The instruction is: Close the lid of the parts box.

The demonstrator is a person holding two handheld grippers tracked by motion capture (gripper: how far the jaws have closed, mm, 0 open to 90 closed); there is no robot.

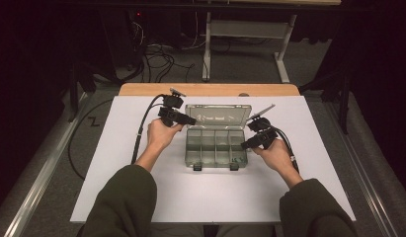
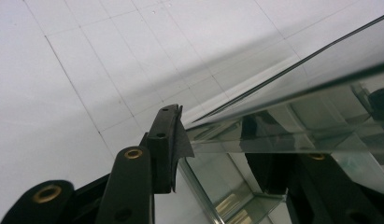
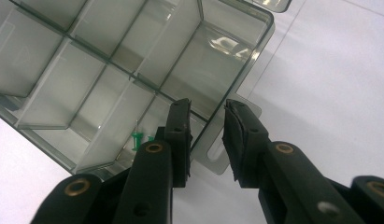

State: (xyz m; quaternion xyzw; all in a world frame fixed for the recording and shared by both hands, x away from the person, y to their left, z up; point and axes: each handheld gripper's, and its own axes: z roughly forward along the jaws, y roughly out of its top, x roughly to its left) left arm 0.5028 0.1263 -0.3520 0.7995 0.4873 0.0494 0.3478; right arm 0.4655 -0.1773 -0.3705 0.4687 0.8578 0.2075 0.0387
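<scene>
Fingers (image 3: 178,135) astride clear, ribbed plastic box (image 3: 133,60)

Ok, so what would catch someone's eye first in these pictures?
The clear plastic compartment box in the middle of the white table, its lid standing open at the back. The left gripper is at the lid's left edge, the right gripper at the box's right side. Small green pins lie in one corner compartment.
</scene>
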